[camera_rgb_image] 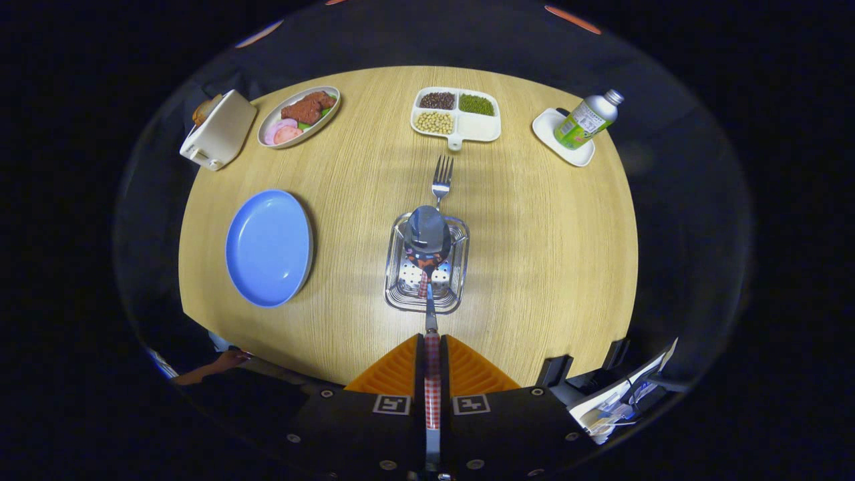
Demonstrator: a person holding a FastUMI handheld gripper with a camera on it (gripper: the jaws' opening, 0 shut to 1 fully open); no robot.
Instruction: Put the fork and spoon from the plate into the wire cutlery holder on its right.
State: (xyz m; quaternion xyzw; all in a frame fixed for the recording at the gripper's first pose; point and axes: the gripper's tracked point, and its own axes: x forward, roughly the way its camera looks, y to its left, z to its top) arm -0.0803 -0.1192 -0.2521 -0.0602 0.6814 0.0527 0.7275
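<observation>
My gripper [432,361] was clenched on the fork [441,179], both fingers pressed against its checked handle, which ran straight out between them. The fork passed above the wire cutlery holder [427,267], and its tines pointed beyond the holder's far rim, over bare table [548,254].

The holder stood just ahead of my fingers. A spoon [426,234] already sat in it, bowl upward and handle down inside the wire basket. The fork's shaft crossed the holder directly in line with that spoon.

Left of the holder lay the blue plate [269,247], with nothing on it. Beyond the holder, past the fork's tines, sat a white divided tray [457,117] with dark beans, green beans and pale beans in three compartments; the fourth held nothing. Far left of the holder stood an oval dish [298,115] of meat and sliced food, beside a white toaster [219,129]. Far right, a bottle [588,120] stood tilted on a small white dish [561,137].
</observation>
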